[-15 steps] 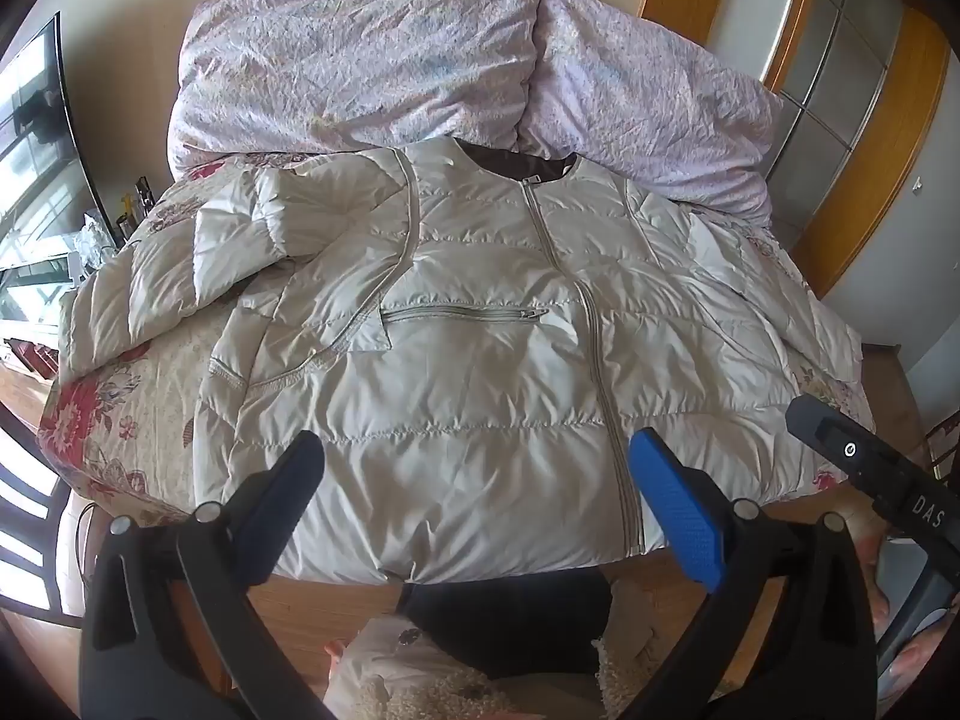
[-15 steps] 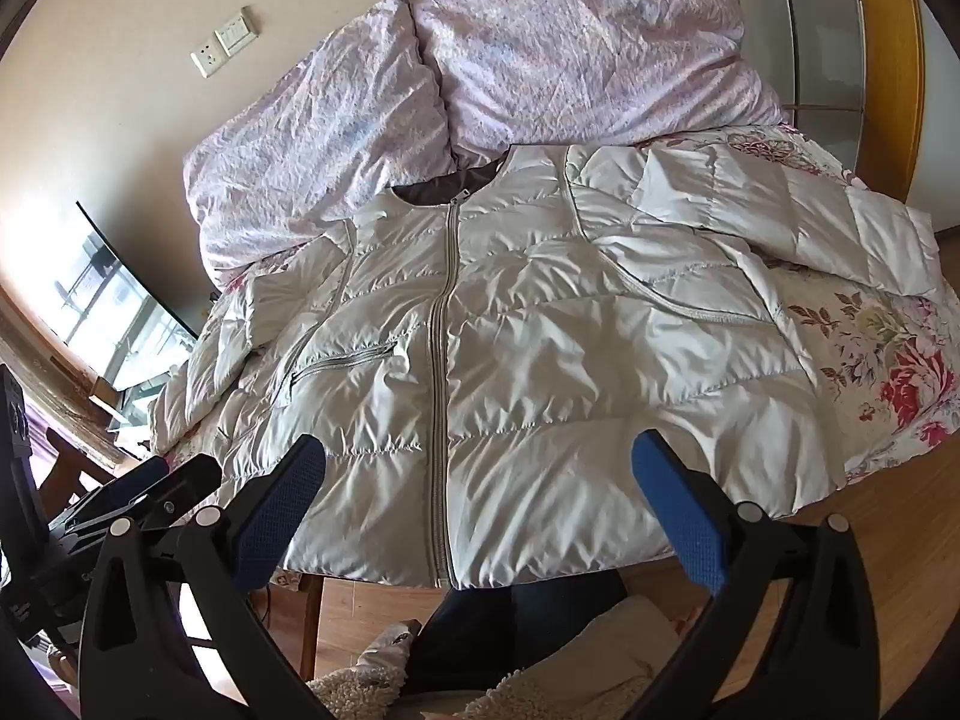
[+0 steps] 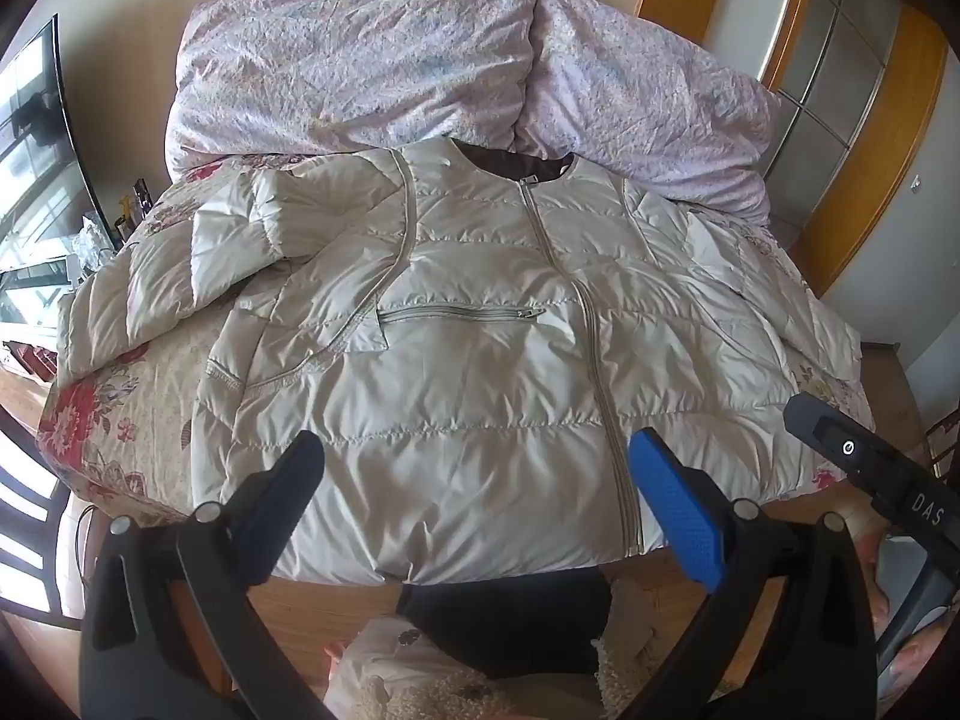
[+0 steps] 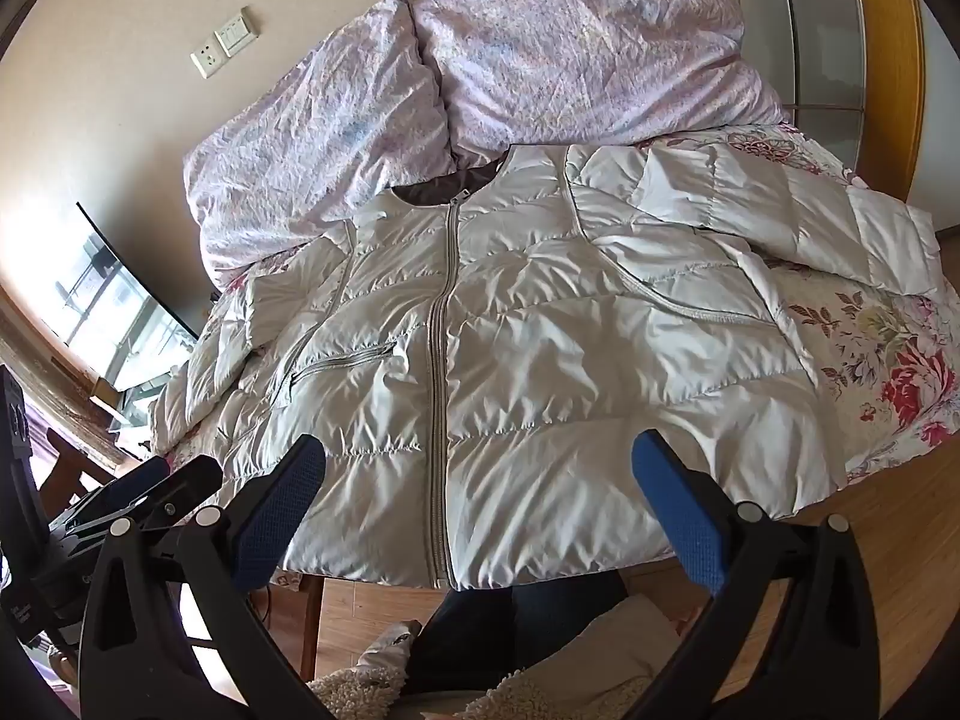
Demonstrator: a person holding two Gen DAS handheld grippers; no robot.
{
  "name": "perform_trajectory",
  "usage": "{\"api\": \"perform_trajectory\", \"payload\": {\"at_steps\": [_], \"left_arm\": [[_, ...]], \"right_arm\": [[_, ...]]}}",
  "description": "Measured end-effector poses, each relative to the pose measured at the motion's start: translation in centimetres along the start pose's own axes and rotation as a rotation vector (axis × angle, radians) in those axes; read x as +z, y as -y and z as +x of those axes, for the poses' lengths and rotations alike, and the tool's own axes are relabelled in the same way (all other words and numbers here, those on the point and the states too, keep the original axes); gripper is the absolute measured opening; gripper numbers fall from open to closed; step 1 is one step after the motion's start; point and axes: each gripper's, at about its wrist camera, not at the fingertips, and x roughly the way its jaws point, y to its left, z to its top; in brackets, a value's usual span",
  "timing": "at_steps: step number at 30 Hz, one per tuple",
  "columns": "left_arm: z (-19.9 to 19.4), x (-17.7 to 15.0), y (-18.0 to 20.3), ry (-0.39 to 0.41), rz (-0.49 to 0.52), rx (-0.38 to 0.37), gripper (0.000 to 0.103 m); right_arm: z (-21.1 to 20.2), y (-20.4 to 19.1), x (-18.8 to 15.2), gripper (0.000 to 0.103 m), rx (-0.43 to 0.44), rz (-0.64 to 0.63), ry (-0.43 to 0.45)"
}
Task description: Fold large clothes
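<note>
A pale cream quilted down jacket (image 3: 480, 360) lies front up and zipped on the bed, its hem hanging over the near edge. One sleeve (image 3: 180, 276) is spread to the left; the other sleeve (image 4: 810, 222) lies out to the right. My left gripper (image 3: 477, 504) hovers open above the hem left of the zipper, nothing between its blue pads. Over the hem to the right of the zipper (image 4: 438, 420), my right gripper (image 4: 480, 504) stands open and empty too. Part of the right tool (image 3: 870, 474) shows at the left wrist view's right edge.
The bed carries a floral cover (image 4: 888, 360) and two lilac pillows (image 3: 372, 60) against the wall. A television (image 3: 36, 150) stands to the left, a wooden-framed glass door (image 3: 840, 60) to the right. The person's dark legs and fleecy slippers (image 3: 498, 630) stand on wooden floor.
Both views have barely shifted; the grippers stay wide open above the hem and the jacket has not moved.
</note>
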Motion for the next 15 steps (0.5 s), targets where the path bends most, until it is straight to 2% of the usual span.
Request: {"api": "perform_trajectory", "payload": {"at_steps": [15], "left_arm": [[-0.09, -0.03, 0.05, 0.001, 0.003, 0.0, 0.101]], "right_arm": [[0.02, 0.13, 0.06, 0.102, 0.002, 0.001, 0.0]]}}
